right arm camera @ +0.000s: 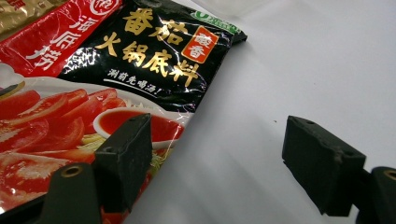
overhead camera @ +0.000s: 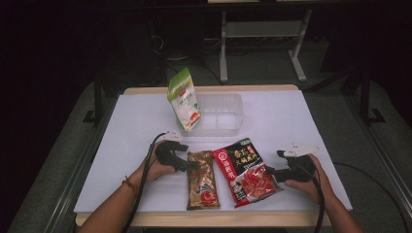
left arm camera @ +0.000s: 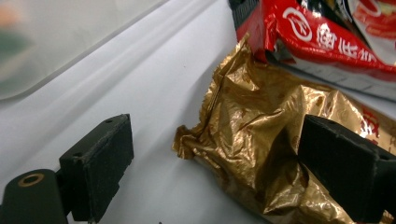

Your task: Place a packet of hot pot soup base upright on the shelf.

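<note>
The left hand-held gripper (overhead camera: pixel 190 164) sits low over the white table (overhead camera: pixel 131 126), its jaws spread wide and gripping nothing. In the left gripper view, one jaw rests over bare table and the other hangs just above the crinkled foil of a gold packet (left arm camera: pixel 261 140), whose crimped top corner lies in the gap between them. No pad presses on the foil.

From the high view, the gold packet (overhead camera: pixel 202 180) lies flat just to the right of this gripper, its long axis running from the far side of the table toward the person. The left hand is the nearer one, at the packet's far end, so a pinch on that end looks like the likely next move.

Beside the gold packet, touching or slightly overlapping its edge, lies a red and black sauce packet (overhead camera: pixel 247 171), angled a little. The right hand-held gripper (overhead camera: pixel 270 171) waits at its right edge, also released; in the right gripper view one jaw sits over the packet's printed tomatoes (right arm camera: pixel 51 126) and the other over bare table.

Farther back stand a clear plastic bin (overhead camera: pixel 221 114) and a green and white pouch (overhead camera: pixel 184 99) leaning upright at its left end.
</note>
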Demonstrator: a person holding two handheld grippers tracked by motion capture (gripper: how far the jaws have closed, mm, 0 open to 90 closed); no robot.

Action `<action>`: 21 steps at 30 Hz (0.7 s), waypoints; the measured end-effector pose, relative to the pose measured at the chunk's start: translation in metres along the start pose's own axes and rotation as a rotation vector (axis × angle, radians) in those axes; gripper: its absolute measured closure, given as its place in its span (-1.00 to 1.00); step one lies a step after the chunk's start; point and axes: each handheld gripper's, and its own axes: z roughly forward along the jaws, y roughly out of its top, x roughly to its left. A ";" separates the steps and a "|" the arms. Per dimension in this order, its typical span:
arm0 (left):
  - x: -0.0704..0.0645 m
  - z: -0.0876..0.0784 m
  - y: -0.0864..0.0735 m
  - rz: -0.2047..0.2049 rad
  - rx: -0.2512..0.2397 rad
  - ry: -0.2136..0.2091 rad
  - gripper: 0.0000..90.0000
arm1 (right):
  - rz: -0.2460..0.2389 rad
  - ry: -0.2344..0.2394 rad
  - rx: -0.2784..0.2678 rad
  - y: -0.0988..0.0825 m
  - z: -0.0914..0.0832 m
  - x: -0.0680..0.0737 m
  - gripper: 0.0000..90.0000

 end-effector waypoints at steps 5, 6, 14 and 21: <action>-0.006 0.002 0.004 0.009 0.027 -0.040 -0.60 | -0.002 0.004 0.000 0.000 0.001 0.000 -0.48; -0.005 0.002 0.005 0.014 0.031 -0.074 -0.52 | 0.001 0.005 0.001 0.000 0.001 0.000 -0.48; -0.001 0.005 0.004 -0.038 0.019 -0.207 0.15 | -0.002 0.014 0.000 0.001 0.001 0.001 -0.48; 0.002 -0.003 0.001 -0.082 -0.029 -0.182 0.68 | -0.004 0.015 0.000 0.000 0.000 0.000 -0.48</action>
